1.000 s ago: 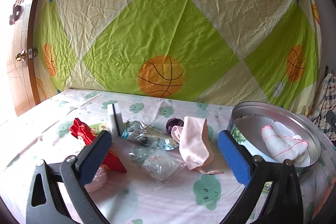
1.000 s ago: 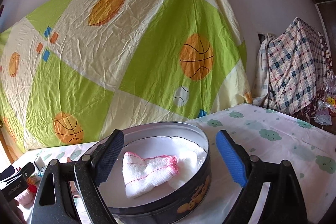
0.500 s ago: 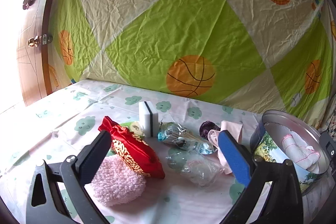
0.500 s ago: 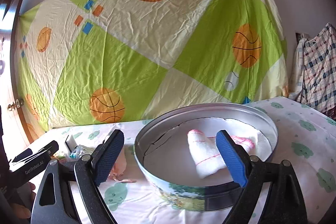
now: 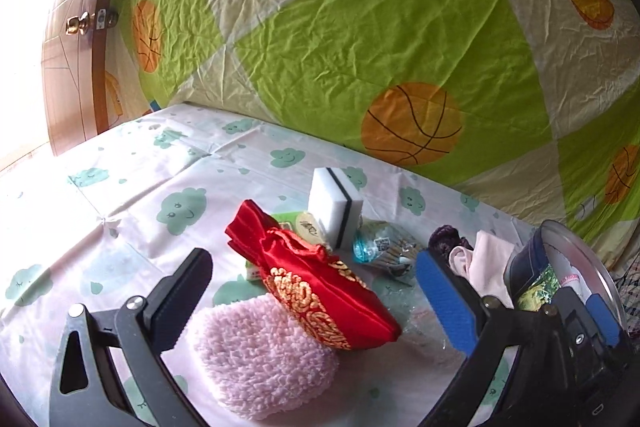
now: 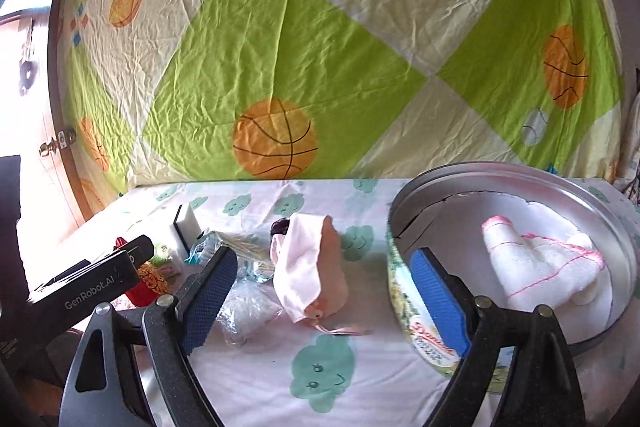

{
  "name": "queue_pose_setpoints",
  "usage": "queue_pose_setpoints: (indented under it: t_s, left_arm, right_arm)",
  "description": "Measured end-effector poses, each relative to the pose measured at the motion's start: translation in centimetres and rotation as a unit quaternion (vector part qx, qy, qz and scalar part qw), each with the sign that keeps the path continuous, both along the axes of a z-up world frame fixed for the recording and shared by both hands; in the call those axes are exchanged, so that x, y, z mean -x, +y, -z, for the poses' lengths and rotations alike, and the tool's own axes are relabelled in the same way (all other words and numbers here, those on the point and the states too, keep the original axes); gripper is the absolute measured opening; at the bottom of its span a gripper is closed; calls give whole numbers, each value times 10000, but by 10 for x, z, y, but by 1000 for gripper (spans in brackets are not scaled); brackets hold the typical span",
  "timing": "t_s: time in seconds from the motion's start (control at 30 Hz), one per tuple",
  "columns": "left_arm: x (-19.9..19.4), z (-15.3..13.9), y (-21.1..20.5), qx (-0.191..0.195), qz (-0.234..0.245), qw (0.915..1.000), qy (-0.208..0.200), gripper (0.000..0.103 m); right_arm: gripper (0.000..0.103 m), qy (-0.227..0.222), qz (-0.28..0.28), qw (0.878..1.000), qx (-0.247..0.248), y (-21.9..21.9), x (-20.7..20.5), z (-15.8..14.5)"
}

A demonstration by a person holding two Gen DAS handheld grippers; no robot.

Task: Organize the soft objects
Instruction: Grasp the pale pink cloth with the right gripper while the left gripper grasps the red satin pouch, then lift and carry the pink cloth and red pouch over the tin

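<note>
pale pink folded cloth (image 6: 310, 267) lies mid-bed, just left of the round metal tin (image 6: 404, 291); judged light, limp, non-slip, best pinched at its raised fold. right gripper (image 6: 320, 303): jaws wide, closing, cloth ahead of them, nothing held. left gripper (image 5: 316, 307): wide open, empty, over fluffy pink mitt (image 5: 260, 355) and red embroidered satin pouch (image 5: 316, 283).
counts: one white towel (image 6: 540, 267) in tin; one white sponge block (image 5: 334, 207).

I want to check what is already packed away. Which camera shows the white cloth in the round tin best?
The right wrist view: it looks down into the round tin, so the white cloth with pink stitching shows almost whole. In the left wrist view only a sliver of it shows over the rim.
</note>
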State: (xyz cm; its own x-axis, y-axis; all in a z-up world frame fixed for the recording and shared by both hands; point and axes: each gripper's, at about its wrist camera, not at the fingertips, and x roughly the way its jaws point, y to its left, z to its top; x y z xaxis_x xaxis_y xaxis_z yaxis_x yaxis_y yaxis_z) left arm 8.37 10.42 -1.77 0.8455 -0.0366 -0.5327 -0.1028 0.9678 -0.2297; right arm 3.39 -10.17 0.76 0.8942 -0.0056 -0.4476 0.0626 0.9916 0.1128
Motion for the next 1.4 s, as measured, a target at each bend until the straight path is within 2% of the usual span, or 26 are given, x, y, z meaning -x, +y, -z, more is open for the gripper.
queue_pose_setpoints:
  t_s: [0.1, 0.17, 0.3, 0.47, 0.53, 0.57, 0.63, 0.7, 0.77, 0.8, 0.97, 1.03, 1.13, 1.3, 1.4]
  left_arm:
    - [-3, 2, 12, 21, -217, 9997, 89, 103]
    - [-3, 3, 21, 89, -366, 9992, 114, 103]
    - [-1, 1, 35, 302, -581, 9978, 55, 103]
    - [-8, -2, 20, 399, -117, 9991, 117, 103]
    - [-11, -3, 13, 386, -24, 9992, 139, 103]
    - [-13, -3, 9, 396, 31, 9991, 148, 103]
    - [-17, -2, 4, 435, 218, 9986, 213, 102]
    - [-22, 4, -1, 458, 376, 9974, 403, 99]
    - [-26, 11, -4, 401, 415, 9966, 584, 85]
    - [-28, 14, -5, 359, 439, 9961, 669, 75]
    - [-33, 23, 8, 816, 470, 9918, 861, 49]
    - [-31, 23, 12, 938, 528, 9909, 807, 30]
    - [-24, 20, 14, 1093, 645, 9900, 609, 28]
    - [-8, 3, 17, 1135, 654, 9914, -3, 28]
    - [0, -6, 19, 1210, 713, 9893, -383, 28]
  right_arm:
    - [82, 485, -199, 9986, -18, 9, -23, 8]
    - [76, 860, -260, 9959, -87, 11, -38, 16]
    - [70, 1355, -235, 9903, -200, 11, -60, 30]
    - [68, 1927, -219, 9809, -159, 14, -78, 47]
    - [45, 2061, -259, 9777, -313, 10, -82, 51]
    - [41, 2052, -214, 9777, -398, 6, -82, 52]
    - [19, 1945, -293, 9782, -661, -1, -79, 50]
    - [16, 1730, -411, 9804, -846, -6, -73, 45]
    - [16, 1436, -426, 9851, -850, -6, -62, 37]
    - [15, 1293, -449, 9872, -814, -4, -57, 32]
    - [13, 647, -528, 9942, -678, 4, -32, 11]
    - [11, 419, -625, 9951, -636, 5, -25, 5]
    - [11, 92, -794, 9952, -572, 9, -12, -3]
    - [10, -301, -898, 9941, -524, 8, 7, -13]
    - [10, -467, -1000, 9917, -656, 4, 12, -17]
